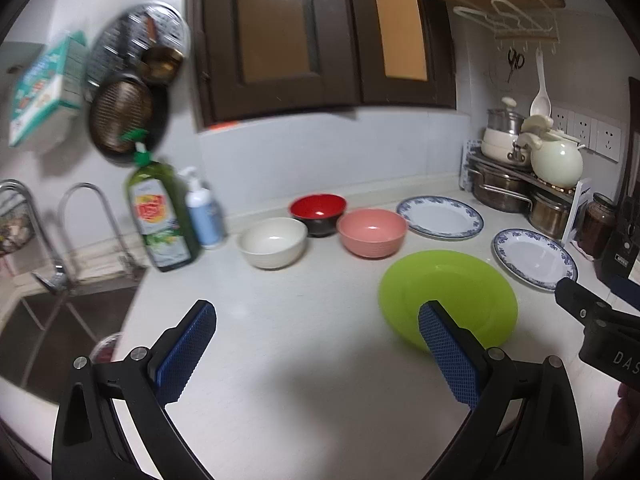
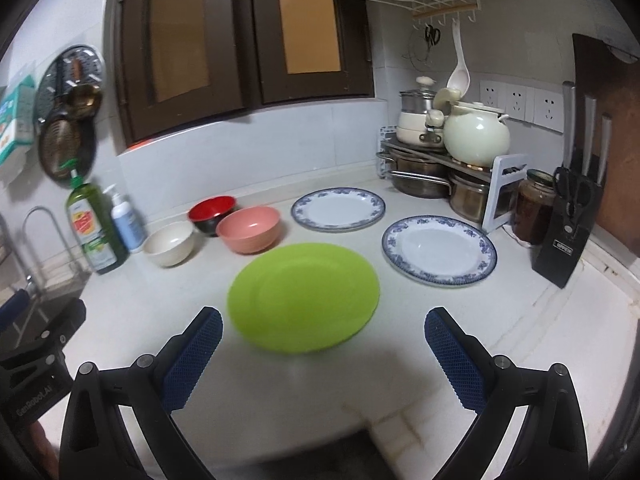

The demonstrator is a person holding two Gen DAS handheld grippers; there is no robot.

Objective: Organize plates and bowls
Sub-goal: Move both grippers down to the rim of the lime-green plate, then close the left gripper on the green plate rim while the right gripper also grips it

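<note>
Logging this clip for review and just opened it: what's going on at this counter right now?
A person holds a gripper in each hand over a kitchen counter, and neither holds anything. The left gripper and the right gripper are both open, above the counter. A green plate lies nearest, with two blue-rimmed plates behind it on the right. A white bowl, a red bowl and a pink bowl stand apart on the left. Nothing is stacked yet.

Both wrist views look down and forward from close above the white countertop (image 2: 540, 340), sharing the round lime-green plastic plate (image 1: 448, 296) at mid-frame.
</note>
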